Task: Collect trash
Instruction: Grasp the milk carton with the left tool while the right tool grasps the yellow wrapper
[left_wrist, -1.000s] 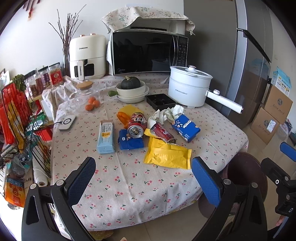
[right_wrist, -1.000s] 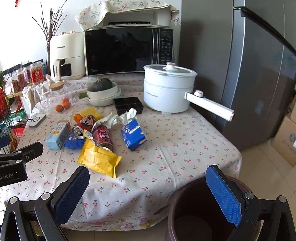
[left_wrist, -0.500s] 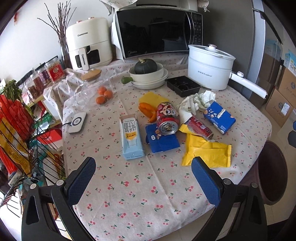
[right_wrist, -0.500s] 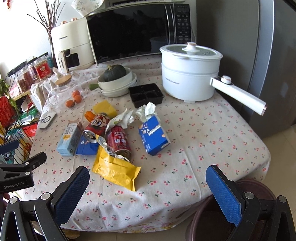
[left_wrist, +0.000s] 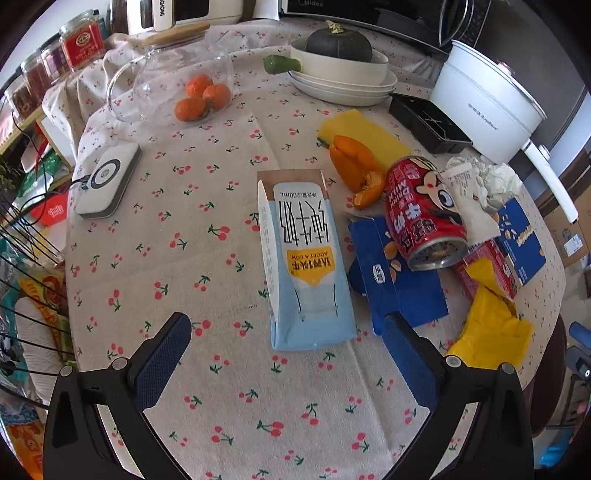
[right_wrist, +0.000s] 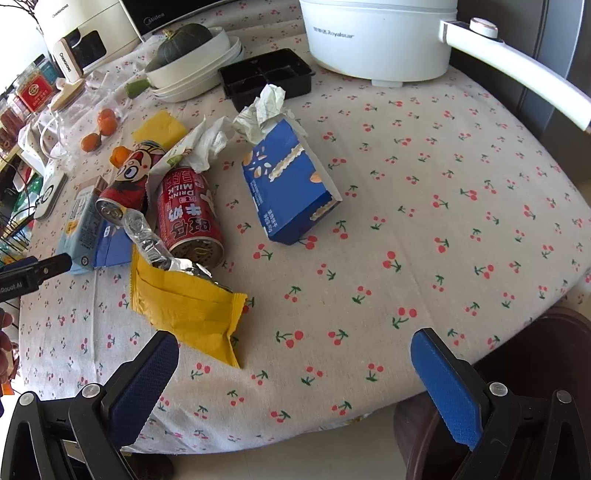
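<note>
Trash lies on the cherry-print tablecloth (left_wrist: 207, 266). A light blue milk carton (left_wrist: 303, 266) lies flat just ahead of my open, empty left gripper (left_wrist: 288, 354). To its right are a flat blue box (left_wrist: 391, 280), a red can (left_wrist: 424, 210), orange peel (left_wrist: 354, 166) and a yellow wrapper (left_wrist: 491, 332). My right gripper (right_wrist: 295, 373) is open and empty at the table's near edge. Ahead of it lie the yellow wrapper (right_wrist: 188, 306), two red cans (right_wrist: 188, 214), a blue box (right_wrist: 291, 184) and crumpled paper (right_wrist: 266, 103).
A dark brown bin (right_wrist: 535, 369) stands below the table edge at the right. A white pot (right_wrist: 376, 33) with a long handle, a black tray (right_wrist: 266, 74), bowls with a squash (left_wrist: 340, 62), a glass jar with oranges (left_wrist: 173, 81) and a white charger (left_wrist: 107, 177) are on the table.
Both grippers have moved forward and down toward the table. The milk carton now lies close in front of the left gripper, the yellow wrapper near the right one. Nothing has been picked up.
</note>
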